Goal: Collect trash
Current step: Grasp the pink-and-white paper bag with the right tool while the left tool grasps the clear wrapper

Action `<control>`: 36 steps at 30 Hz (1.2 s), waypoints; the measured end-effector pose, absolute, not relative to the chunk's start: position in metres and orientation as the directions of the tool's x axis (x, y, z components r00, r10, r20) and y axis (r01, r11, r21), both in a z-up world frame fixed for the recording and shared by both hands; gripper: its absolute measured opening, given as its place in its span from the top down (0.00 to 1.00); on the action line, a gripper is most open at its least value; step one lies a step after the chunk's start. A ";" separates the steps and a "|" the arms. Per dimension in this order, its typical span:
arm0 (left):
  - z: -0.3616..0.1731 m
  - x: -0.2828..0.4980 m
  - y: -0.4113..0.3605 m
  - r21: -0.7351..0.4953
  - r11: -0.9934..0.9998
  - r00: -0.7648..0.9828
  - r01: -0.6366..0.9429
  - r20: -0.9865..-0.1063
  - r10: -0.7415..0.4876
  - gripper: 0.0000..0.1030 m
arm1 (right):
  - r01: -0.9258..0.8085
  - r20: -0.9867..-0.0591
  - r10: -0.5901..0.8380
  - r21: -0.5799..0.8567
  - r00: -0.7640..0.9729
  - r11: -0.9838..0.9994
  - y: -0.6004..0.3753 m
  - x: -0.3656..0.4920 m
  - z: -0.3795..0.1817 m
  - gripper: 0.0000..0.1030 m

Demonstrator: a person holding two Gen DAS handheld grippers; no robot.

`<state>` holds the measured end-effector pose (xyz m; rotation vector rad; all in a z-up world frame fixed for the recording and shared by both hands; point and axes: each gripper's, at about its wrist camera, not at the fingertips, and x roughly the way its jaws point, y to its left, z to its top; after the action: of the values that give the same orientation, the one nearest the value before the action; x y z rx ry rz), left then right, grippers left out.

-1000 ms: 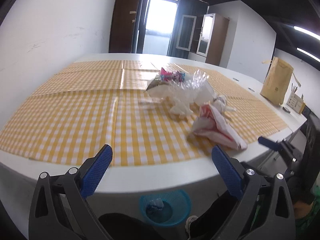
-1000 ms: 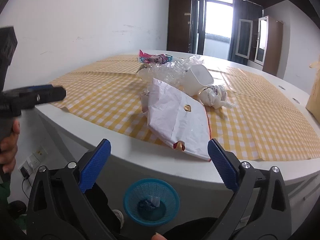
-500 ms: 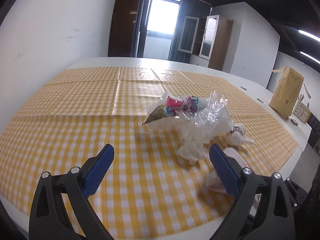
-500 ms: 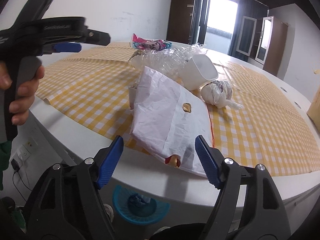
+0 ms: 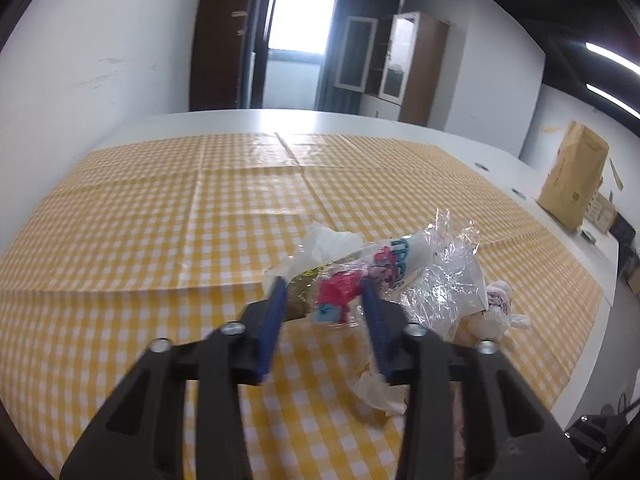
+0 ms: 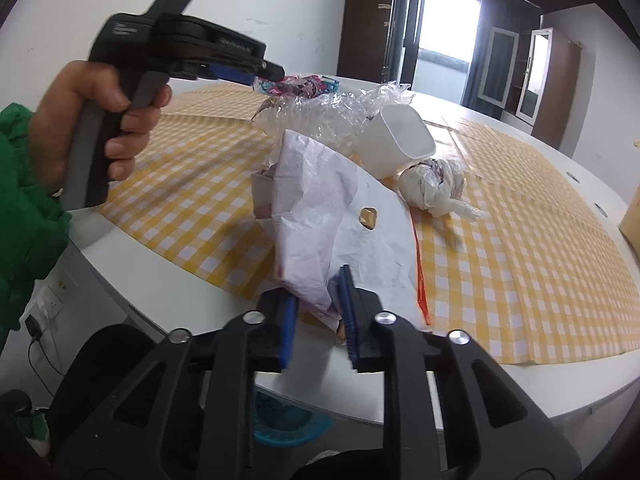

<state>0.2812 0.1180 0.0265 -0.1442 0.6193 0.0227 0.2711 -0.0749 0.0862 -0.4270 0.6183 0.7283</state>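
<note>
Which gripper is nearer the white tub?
Left. The left gripper is closing on the snack wrapper by the tub; the right gripper is closing on the paper bag at the table edge.

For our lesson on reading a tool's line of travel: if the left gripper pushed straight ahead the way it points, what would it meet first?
The left gripper, its jaws closing, already has the colourful snack wrapper between its pads, so that comes first. Beyond it probably lies the crinkled clear plastic, though depth is uncertain.

- A wrapper is set on the cloth, left of the film.
- A cup is laid behind the paper bag, with a knotted bag to its right.
</note>
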 end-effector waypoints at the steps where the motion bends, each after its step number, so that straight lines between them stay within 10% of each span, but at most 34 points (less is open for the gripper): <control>1: 0.027 0.283 0.116 -0.115 0.991 0.811 -0.070 -0.585 -0.011 0.89 | -0.721 -0.649 0.486 -0.142 0.586 0.679 -0.077 0.272 0.088 0.90; 36: 0.087 0.106 0.098 -0.254 0.951 0.934 -0.174 -0.350 0.077 0.96 | -0.718 -0.525 0.655 0.114 0.543 0.687 -0.136 0.236 0.138 0.96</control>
<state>0.1060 0.0978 0.0872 -0.2866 0.3436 0.1299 0.2357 -0.1361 0.1380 -0.1196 0.5708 0.8173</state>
